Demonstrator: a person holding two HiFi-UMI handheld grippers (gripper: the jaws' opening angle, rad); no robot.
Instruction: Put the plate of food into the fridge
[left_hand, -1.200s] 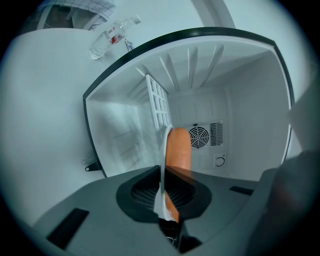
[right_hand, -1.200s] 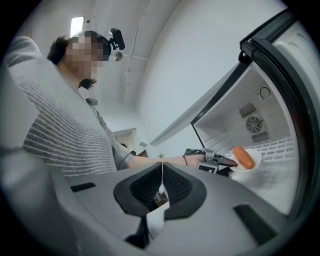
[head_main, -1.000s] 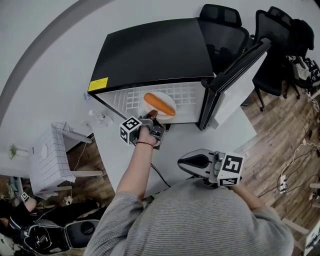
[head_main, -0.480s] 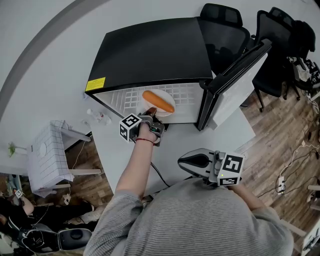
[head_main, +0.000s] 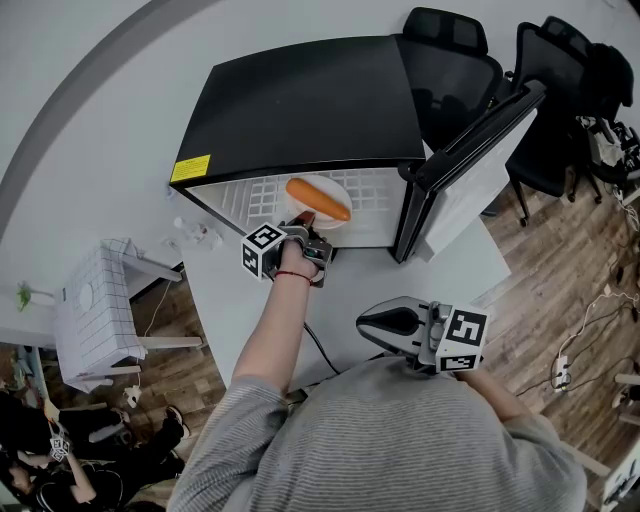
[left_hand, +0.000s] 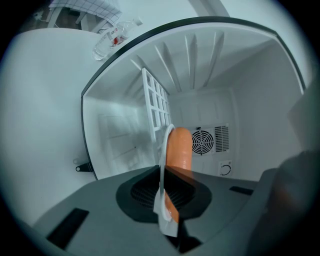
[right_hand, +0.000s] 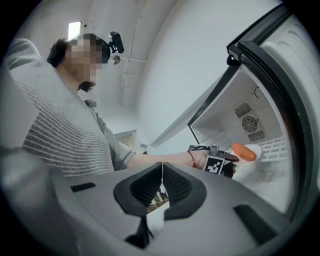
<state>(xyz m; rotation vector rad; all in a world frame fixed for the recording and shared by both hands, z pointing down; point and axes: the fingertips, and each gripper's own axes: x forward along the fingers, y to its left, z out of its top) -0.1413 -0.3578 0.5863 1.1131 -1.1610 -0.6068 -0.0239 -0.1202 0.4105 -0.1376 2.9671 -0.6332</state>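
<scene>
While left tool (head_main: 306, 220) pinches plate (head_main: 336, 190) rim — sausage (head_main: 318, 199) lies crosswise; right tool (head_main: 366, 322) closed, empty.

Left arm (head_main: 268, 335) stretched forward, forearm bare. Left gripper (head_main: 305, 222) held out ahead of body, jaws nearly together, clamped on plate (left_hand: 161, 165) rim. Right gripper (head_main: 363, 322) held close to torso, jaws pressed together, nothing gripped.
</scene>
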